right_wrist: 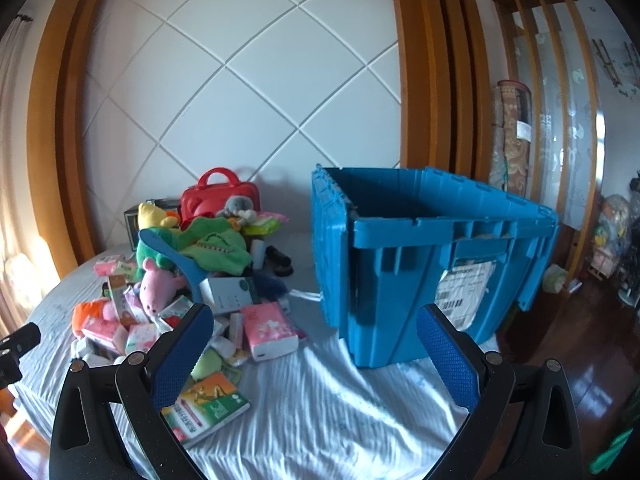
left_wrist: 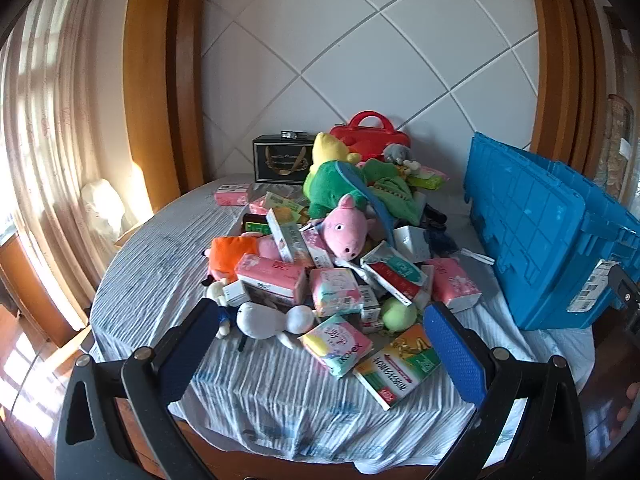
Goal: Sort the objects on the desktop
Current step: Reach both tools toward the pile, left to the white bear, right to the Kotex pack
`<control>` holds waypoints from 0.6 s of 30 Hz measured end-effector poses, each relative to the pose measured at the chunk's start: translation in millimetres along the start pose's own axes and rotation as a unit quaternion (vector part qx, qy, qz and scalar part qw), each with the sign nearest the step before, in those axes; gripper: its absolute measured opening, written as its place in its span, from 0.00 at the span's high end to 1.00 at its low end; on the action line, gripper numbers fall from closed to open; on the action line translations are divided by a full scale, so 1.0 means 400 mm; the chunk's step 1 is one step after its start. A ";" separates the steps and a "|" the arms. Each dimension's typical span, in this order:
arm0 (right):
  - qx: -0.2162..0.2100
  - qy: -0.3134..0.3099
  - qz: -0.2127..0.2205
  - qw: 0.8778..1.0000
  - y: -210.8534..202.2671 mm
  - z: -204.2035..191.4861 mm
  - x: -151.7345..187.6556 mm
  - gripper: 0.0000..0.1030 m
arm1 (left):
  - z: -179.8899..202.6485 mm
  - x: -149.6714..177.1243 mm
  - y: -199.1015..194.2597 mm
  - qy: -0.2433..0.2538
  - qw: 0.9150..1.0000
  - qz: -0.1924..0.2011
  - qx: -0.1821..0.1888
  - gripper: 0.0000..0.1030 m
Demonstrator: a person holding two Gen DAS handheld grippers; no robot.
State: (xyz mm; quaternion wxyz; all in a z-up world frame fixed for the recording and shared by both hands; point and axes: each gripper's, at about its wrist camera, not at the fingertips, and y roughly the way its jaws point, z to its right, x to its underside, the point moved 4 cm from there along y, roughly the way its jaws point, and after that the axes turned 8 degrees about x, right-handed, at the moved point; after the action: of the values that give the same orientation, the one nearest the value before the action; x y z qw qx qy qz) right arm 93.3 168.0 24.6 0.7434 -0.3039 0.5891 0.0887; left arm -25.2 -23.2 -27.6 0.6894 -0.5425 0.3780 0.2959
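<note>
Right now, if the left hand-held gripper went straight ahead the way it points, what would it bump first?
Probably the white stuffed toy or the tissue pack at the pile's near edge, lying between the open left hand-held gripper's fingers. Depth is hard to judge here.

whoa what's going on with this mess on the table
A person holds a two-finger tool in each hand, about to sort a pile of plush toys, tissue packs and boxes on a cloth-covered table. Both the left tool and right tool are open and empty. A blue crate stands beside the pile.
</note>
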 end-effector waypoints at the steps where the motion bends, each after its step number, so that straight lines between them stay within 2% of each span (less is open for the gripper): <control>1: -0.004 0.000 -0.003 1.000 0.008 -0.008 0.006 0.00 | -0.012 0.003 0.003 0.001 1.000 -0.002 -0.006 0.00; 4: -0.015 -0.005 -0.021 1.000 0.039 -0.044 0.024 0.00 | -0.050 0.010 0.021 0.006 1.000 -0.014 -0.023 0.00; 14: -0.016 -0.032 -0.044 0.998 0.097 -0.158 0.038 0.00 | -0.172 -0.001 0.124 -0.003 0.999 -0.042 -0.020 0.00; 18: -0.015 -0.033 -0.071 0.997 0.141 -0.190 0.060 0.00 | -0.248 0.002 0.163 -0.008 0.998 -0.054 -0.034 0.00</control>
State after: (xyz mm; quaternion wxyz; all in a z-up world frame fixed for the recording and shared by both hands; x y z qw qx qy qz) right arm 9.9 165.4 -26.5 0.7621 -0.3531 0.5399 0.0547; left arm -98.1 -104.3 -75.0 0.6886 -0.5830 0.3321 0.2750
